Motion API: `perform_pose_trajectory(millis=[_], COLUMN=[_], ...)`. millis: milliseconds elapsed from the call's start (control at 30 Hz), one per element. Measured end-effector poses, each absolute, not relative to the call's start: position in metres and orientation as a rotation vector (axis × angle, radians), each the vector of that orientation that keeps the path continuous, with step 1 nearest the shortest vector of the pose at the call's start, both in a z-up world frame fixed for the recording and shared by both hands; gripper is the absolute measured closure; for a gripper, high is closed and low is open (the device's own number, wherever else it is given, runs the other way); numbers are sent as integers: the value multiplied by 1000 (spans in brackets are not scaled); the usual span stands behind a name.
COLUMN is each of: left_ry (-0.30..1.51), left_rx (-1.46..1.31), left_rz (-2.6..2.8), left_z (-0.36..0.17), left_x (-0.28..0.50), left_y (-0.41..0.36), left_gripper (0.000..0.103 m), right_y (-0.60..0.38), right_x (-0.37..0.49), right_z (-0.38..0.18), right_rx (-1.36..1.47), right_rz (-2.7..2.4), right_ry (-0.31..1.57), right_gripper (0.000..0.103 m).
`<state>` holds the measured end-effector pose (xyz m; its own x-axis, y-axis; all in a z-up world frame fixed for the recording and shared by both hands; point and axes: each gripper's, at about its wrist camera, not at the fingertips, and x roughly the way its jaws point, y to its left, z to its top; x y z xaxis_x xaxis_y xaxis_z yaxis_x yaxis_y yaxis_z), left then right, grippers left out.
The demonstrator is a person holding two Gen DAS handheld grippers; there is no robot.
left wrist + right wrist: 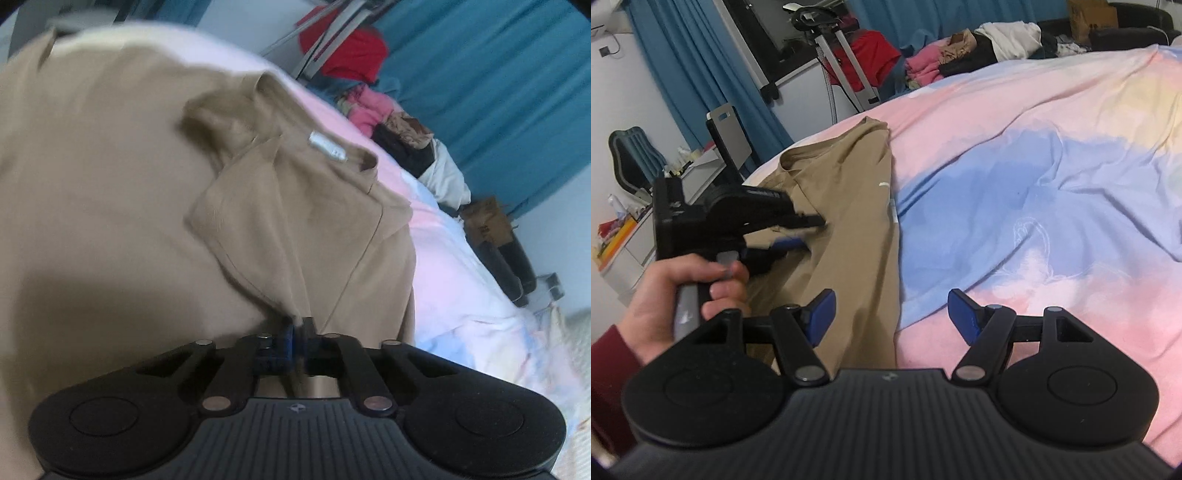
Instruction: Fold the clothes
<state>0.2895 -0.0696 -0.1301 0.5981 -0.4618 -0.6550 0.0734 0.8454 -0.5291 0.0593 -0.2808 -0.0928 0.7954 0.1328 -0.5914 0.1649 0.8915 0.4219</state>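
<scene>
Left gripper (297, 326): jaws pinched together on a pulled-up fold of the tan short-sleeved cotton t-shirt (110, 192); the cloth runs taut straight ahead of its fingers toward the collar and the white neck label (327, 146). A sleeve (236, 206) lies folded over just ahead and left of the tips. Shirt lies on the pastel pink-and-blue bed sheet (1034, 177), which shows to the right of both tools.

Right gripper (890, 314): jaws spread wide, nothing between them, hovering low. Its left blue pad (824, 306) is over the shirt's edge; its right pad is over bare sheet. From the right wrist view, the left gripper (809, 230) sits ahead-left, held by a hand (679, 299) in a dark red sleeve (605, 373).

Judgement: a side fold looks under way, though how far along is unclear. To do it well:
- hold the pinch firm, carry the cloth flat across, no twisting
- right tool takes the same side edge, lower down, so both ends travel together
- keep the sheet out of the bite
- check the sleeve stays tucked
</scene>
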Motion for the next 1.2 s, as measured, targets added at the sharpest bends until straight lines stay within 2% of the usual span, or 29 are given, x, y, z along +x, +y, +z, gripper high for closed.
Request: perform_pose_trajectory(millis=[200, 400, 467, 533, 633, 800, 1000, 1200], left_ry=[723, 799, 813, 840, 879, 971, 1143, 1190], left_rx=[-231, -216, -221, -218, -210, -267, -412, -447], left_rz=[-223, -206, -242, -282, -339, -370, -454, -529], left_z=[-100, -121, -117, -109, -96, -77, -98, -110], left_x=[291, 301, 285, 265, 226, 133, 50, 17], left_y=[-74, -72, -66, -60, -49, -20, 6, 8], left_gripper=[99, 95, 85, 69, 55, 43, 41, 42], right_y=[-280, -278, -279, -279, -279, -282, -288, -294], right_x=[62, 64, 64, 63, 60, 47, 20, -7], right_z=[-95, -96, -96, -95, -91, -81, -64, -49], right_rx=[484, 469, 472, 471, 461, 463, 461, 464], right_rz=[-13, -16, -21, -20, -19, -11, -6, -8], right_ry=[664, 668, 667, 659, 640, 608, 564, 527], right_gripper=[33, 33, 33, 33, 33, 33, 33, 33])
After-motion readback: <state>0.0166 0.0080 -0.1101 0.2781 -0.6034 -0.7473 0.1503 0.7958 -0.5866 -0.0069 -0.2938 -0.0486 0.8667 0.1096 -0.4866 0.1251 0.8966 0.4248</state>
